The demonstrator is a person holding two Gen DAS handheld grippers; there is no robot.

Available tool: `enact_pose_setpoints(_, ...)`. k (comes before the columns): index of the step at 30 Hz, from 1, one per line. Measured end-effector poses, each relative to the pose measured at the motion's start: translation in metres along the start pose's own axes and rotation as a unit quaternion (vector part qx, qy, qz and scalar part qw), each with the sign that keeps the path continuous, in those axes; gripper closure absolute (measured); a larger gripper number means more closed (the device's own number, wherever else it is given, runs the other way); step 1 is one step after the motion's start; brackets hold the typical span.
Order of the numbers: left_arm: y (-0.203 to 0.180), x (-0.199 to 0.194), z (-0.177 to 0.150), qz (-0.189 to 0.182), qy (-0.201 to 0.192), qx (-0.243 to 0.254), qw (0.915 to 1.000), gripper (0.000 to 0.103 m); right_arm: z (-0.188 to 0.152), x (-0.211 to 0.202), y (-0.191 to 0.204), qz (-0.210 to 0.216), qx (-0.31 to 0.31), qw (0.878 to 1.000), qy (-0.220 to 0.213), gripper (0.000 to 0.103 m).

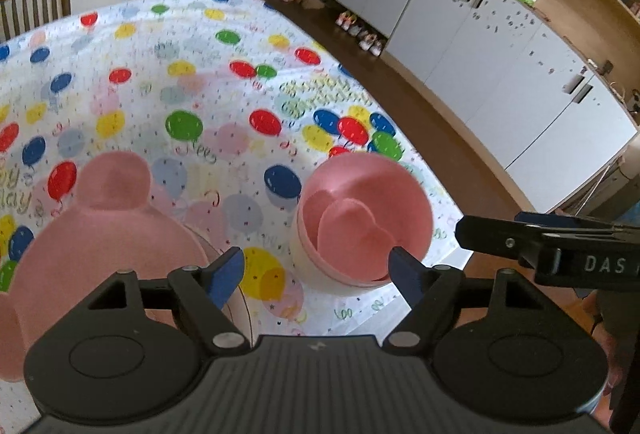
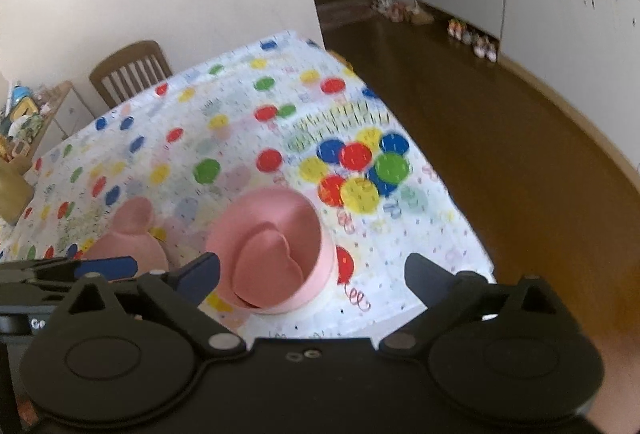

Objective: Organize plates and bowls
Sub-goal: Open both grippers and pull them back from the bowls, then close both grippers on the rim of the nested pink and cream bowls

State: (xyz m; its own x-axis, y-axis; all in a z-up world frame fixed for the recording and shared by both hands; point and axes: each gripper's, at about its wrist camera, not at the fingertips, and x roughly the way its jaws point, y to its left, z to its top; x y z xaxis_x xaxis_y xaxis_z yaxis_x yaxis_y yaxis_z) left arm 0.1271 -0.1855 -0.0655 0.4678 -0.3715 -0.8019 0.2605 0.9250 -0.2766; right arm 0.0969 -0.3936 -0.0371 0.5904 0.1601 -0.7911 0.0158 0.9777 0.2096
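I take the pink bowl as my landmark; it stands near the table's edge on the balloon tablecloth. Inside it I see a smaller pink heart-shaped piece, and the bowl seems to sit in a pale outer one. My left gripper is just in front of the bowl with its jaws wide apart and nothing between them; one blue fingertip overlaps the bowl's near rim. To the left of the bowl lies a pink plate with round ears. To the right of the bowl, the right gripper reaches in over the floor. Behind the bowl, far away, white cabinets line the wall.
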Motion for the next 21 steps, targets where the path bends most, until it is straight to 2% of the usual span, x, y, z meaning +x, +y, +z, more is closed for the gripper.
enact_pose_setpoints(9, 0.015, 0.038, 0.0, 0.021, 0.038, -0.052, 0.9977, 0.024, 0.001, 0.05, -0.01, 0.012, 0.043, 0.997, 0.07, 0.018)
enact_pose_setpoints(16, 0.012, 0.046, 0.001, 0.016, 0.042, -0.063, 0.997, 0.024, 0.011, 0.064, -0.014, 0.02, 0.036, 0.996, 0.085, 0.021)
enact_pose_setpoints(21, 0.007, 0.055, 0.004, 0.012, 0.044, -0.059, 0.9972, 0.024, 0.017, 0.074, -0.013, 0.031, 0.013, 0.995, 0.094, 0.029)
